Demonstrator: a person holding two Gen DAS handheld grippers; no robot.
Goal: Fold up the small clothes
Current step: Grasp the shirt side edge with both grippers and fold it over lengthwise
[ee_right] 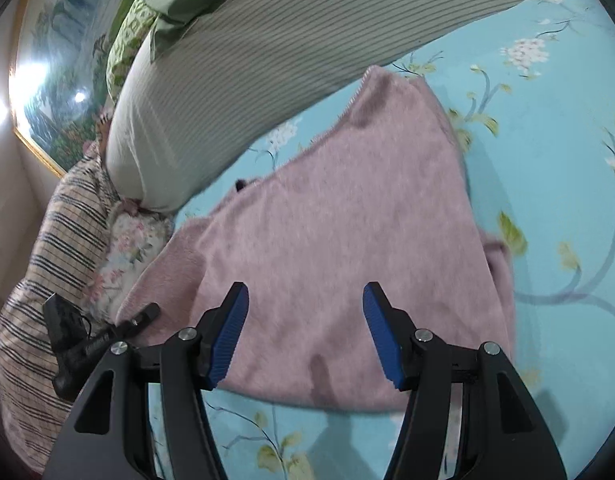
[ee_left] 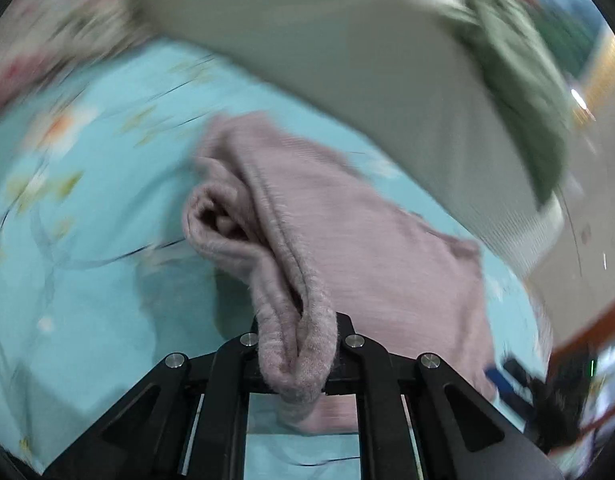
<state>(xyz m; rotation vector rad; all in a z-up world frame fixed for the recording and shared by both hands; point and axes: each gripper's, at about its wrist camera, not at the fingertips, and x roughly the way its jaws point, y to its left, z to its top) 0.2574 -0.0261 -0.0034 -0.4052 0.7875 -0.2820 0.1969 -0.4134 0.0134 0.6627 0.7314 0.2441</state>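
While left gripper (ee_left: pixel 297 344) pinches bunched pink garment (ee_left: pixel 347 240), right gripper (ee_right: pixel 305 332) hovers unclenched above; fabric soft, limp; best grabbed at hem.

The right claw (ee_right: pixel 305 334) hangs open over the pink garment (ee_right: pixel 339 232).

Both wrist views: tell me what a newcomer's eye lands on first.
The fuzzy pink garment stands out, spread on the turquoise floral bedsheet in the middle of the right wrist view. In the left wrist view, the left gripper is shut on a bunched edge of it, at the bottom centre. The right gripper hangs open over the garment's near edge, blue fingers apart.
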